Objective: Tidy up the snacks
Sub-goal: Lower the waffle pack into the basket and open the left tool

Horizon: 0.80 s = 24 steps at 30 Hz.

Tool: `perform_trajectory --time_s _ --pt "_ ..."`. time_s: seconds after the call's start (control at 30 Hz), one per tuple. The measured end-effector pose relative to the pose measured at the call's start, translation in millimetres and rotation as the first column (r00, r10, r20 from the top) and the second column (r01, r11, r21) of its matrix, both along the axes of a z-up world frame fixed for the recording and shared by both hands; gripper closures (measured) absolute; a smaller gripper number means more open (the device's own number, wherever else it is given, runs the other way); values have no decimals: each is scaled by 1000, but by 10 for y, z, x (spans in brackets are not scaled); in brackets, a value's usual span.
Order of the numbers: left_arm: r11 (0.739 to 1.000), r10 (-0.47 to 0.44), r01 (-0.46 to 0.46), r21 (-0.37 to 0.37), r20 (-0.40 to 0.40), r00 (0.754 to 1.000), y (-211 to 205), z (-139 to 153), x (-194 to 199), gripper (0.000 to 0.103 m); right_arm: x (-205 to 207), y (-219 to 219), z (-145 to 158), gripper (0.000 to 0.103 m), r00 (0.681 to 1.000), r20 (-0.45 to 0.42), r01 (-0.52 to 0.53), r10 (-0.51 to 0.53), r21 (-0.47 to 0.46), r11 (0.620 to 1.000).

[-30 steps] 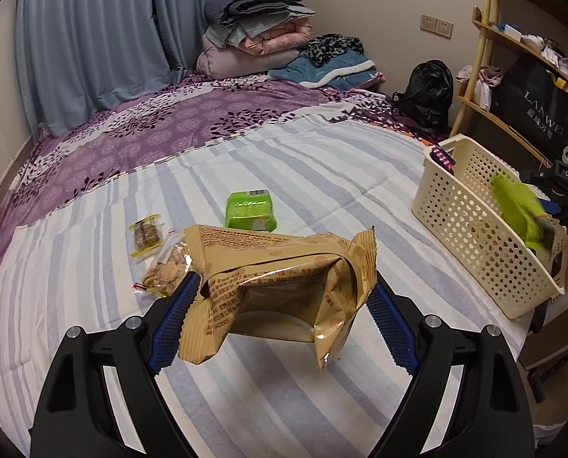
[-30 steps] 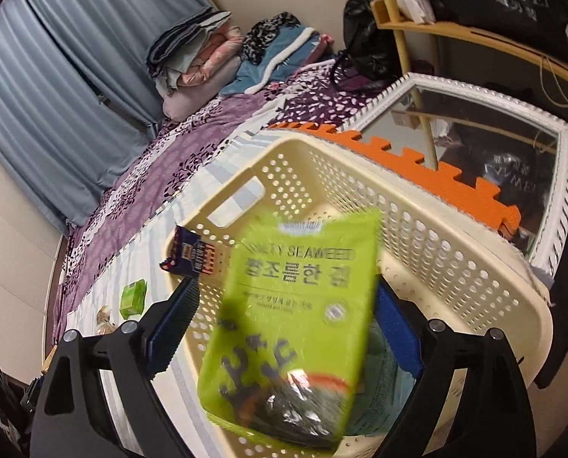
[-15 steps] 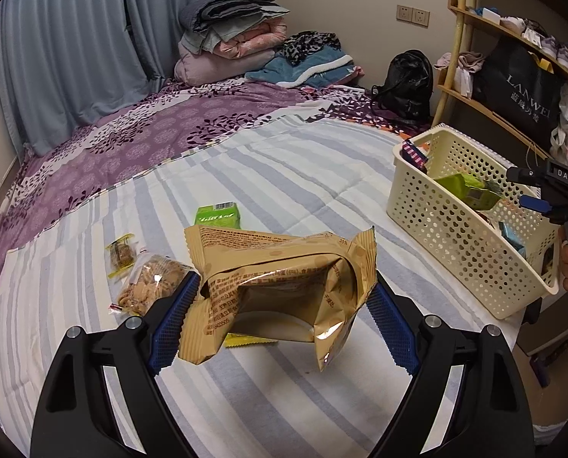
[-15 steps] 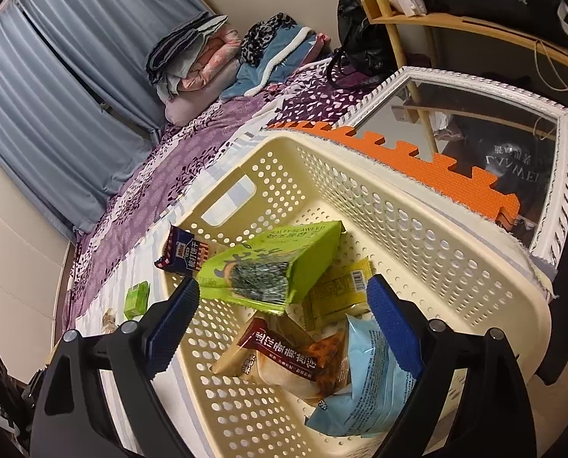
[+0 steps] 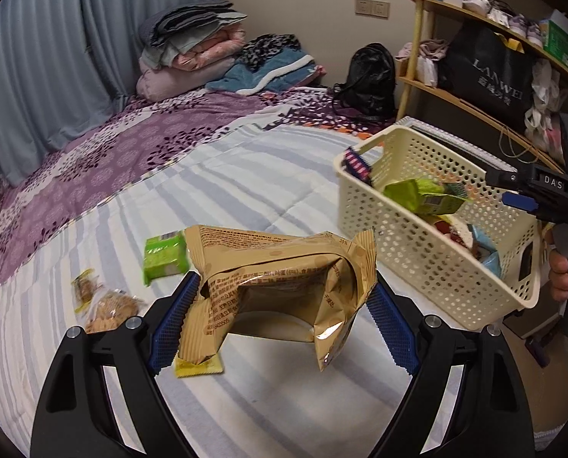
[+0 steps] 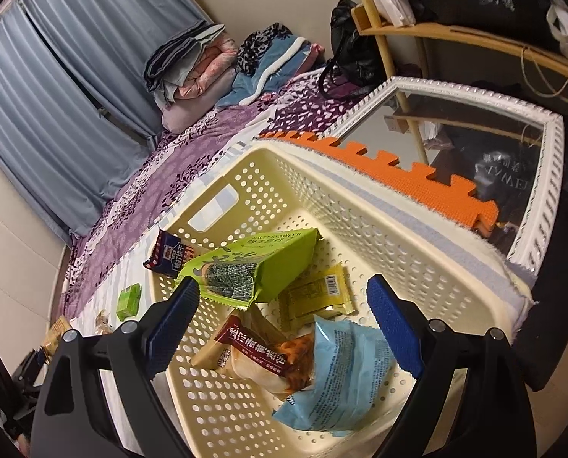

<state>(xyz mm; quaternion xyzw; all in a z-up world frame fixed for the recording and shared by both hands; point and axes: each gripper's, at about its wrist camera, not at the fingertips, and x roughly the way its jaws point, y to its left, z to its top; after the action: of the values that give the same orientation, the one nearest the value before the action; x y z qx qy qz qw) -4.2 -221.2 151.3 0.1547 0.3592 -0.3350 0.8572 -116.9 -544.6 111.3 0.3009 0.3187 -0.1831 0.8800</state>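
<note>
left gripper [image 5: 280,320] jaws clench a tan snack bag [image 5: 280,286] above the bed; right gripper [image 6: 284,328] jaws released over the basket [image 6: 417,267].

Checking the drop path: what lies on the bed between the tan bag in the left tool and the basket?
Nothing. In the left wrist view, only bare striped blanket separates the tan bag from the cream basket; the loose snacks lie on the bag's other side.
</note>
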Motion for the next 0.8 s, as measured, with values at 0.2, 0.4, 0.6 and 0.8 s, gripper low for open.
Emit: perform_trajectory --time_s 0.2,0.4,0.6,0.8 --pt "993 -112 113 -26 17 994 -461 120 -149 16 -104 71 139 14 1000 28 -1 4 -101 995" --pt "965 -254 254 -57 12 967 -974 150 -460 15 -244 39 260 14 998 63 28 -20 -139 990" --pt "904 -419 418 -88 7 908 -1360 88 -858 15 -394 -87 294 14 994 78 85 -75 -136 987" --pt "878 -475 475 -58 10 880 -1567 -78 -1040 7 -479 -166 253 14 991 72 117 -109 -124 985"
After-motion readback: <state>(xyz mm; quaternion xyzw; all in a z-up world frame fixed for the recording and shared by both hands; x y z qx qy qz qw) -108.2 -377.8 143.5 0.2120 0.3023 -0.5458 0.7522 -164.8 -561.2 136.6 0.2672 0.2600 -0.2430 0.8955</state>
